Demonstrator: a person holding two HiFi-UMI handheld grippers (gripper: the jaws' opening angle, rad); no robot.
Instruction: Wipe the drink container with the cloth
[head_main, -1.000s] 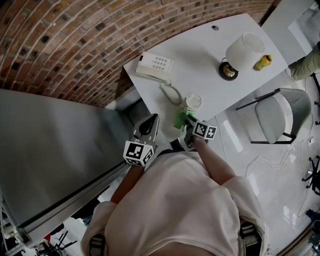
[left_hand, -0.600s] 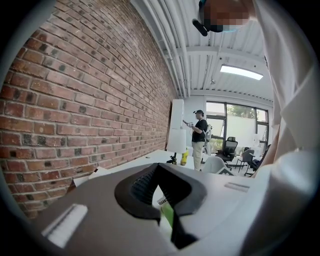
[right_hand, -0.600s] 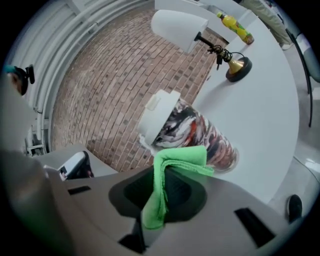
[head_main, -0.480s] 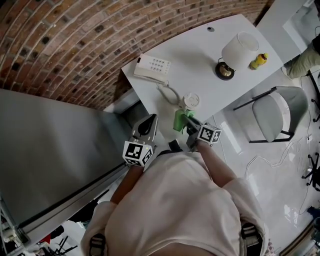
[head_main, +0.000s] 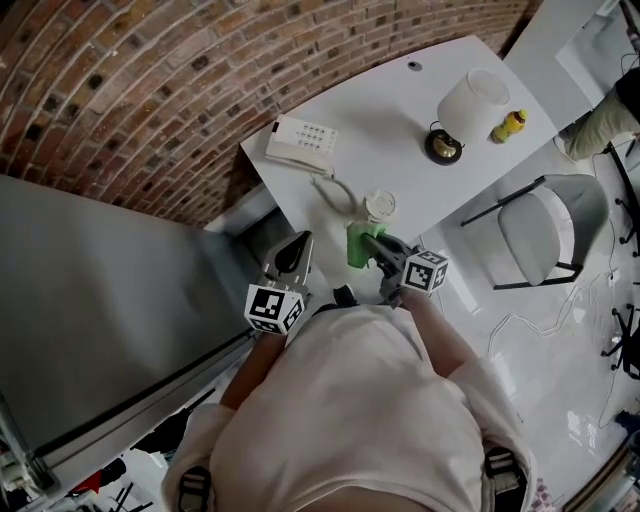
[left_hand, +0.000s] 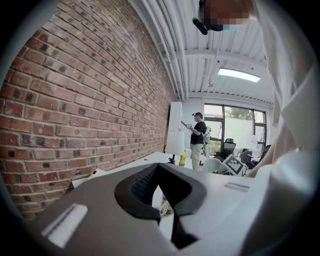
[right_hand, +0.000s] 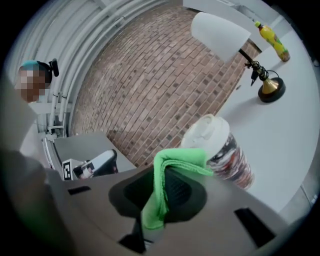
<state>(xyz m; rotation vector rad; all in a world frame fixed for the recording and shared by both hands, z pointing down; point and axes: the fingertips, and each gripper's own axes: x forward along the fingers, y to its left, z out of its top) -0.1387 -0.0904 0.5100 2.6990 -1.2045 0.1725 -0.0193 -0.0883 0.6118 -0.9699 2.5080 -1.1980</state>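
A paper drink cup (head_main: 379, 207) with a white lid stands near the front edge of the white table (head_main: 400, 110). In the right gripper view the cup (right_hand: 226, 149) is printed in dark colours. My right gripper (head_main: 383, 252) is shut on a folded green cloth (head_main: 359, 243). The cloth (right_hand: 165, 186) runs between the jaws, and its top fold reaches the cup's near side, just under the lid. My left gripper (head_main: 292, 256) hangs off the table's left corner with its jaws together and nothing in them. It (left_hand: 159, 172) points along the brick wall.
A white desk phone (head_main: 300, 145) and its coiled cord (head_main: 335, 192) lie left of the cup. A table lamp (head_main: 467, 107) and a yellow bottle (head_main: 508, 125) stand at the far right. A grey chair (head_main: 548, 230) is beside the table. A person (left_hand: 198, 137) stands far off.
My right gripper's marker cube has swung a little to the right and toward me, with the cloth kept beside the cup. The left gripper has stayed where it was.
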